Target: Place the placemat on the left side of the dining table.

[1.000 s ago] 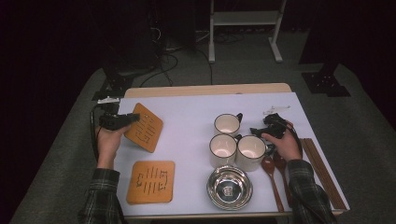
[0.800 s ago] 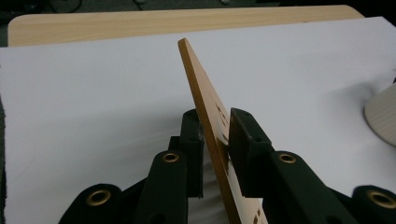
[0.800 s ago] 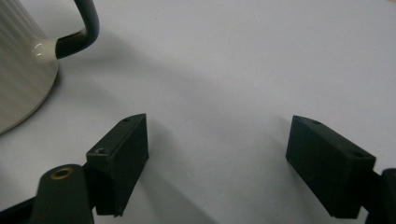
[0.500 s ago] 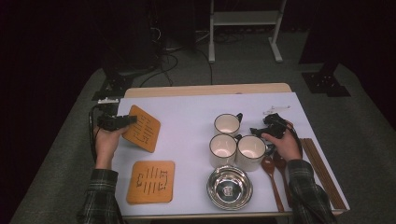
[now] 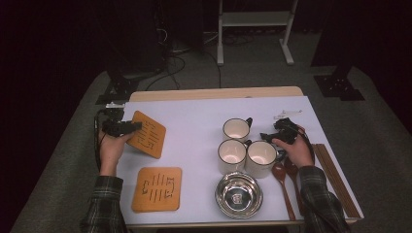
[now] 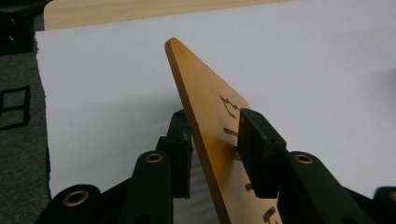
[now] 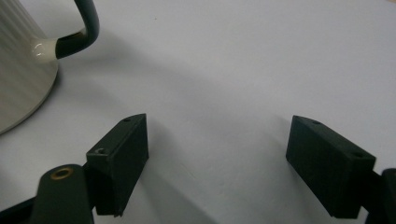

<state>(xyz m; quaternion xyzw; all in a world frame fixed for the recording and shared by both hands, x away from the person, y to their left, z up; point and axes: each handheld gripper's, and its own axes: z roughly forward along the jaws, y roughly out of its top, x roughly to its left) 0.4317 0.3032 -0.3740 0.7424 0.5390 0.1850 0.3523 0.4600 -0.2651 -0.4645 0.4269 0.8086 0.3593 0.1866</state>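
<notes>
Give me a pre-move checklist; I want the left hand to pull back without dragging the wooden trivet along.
1. Wooden trivet between the left gripper's jaws, which have just been opening: ok.
2. Pads clear of the trivet: cannot tell; they sit close to both faces.
3. Trivet lying flat on the table: not ok; it is tilted, one edge raised.
4. Right gripper open, nothing between its jaws: ok.
5. Right gripper apart from the mug: ok.
</notes>
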